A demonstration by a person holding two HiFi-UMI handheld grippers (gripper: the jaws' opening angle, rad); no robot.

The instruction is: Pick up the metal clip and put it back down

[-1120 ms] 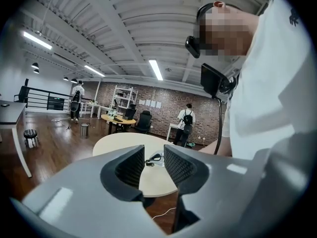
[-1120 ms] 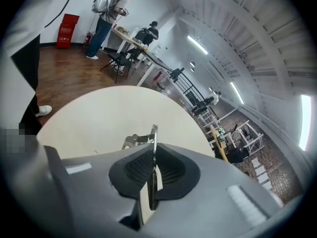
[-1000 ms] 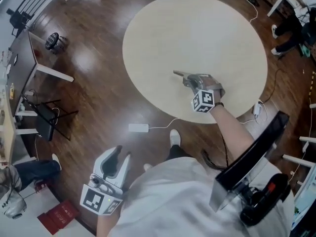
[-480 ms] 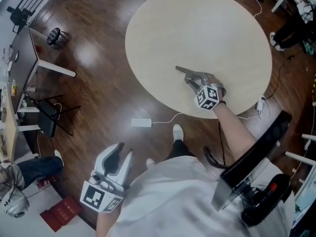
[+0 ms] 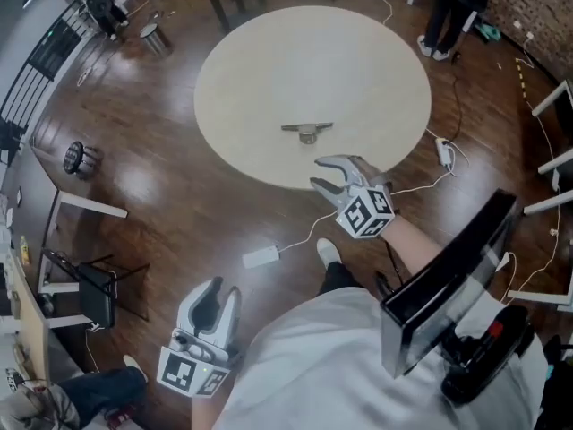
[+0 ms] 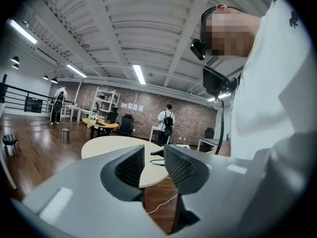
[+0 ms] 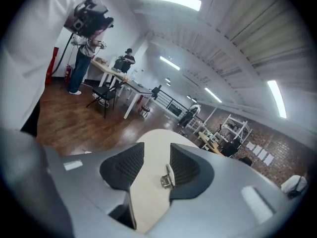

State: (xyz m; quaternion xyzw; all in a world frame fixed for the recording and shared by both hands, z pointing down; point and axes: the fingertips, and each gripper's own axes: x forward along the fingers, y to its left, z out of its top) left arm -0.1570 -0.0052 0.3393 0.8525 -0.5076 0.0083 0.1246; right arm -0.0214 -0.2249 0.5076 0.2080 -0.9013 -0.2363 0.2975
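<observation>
1. Head view: note the clip [image 5: 307, 131] lying on the round table [image 5: 269, 70], a little toward the near side of its middle. Note too the right gripper [image 5: 329, 176] just off the table's near edge, well apart from the clip, with jaws opening and nothing between them. Judge the put-down as done and treat what remains as a clean getaway. Draw back level and straight, with no dip toward the table top.
2. Left gripper view: find the left gripper [image 6: 154, 157] with jaws a little apart and gripping nothing, only the table far beyond the gap. Hold it low beside the body and leave it out of the move.
3. Right gripper view: look through the gap and see the clip [image 7: 168, 176] resting on the table well ahead, touched by neither pad. Let the jaws finish spreading. Use the clip lying motionless as proof that nothing drags.
</observation>
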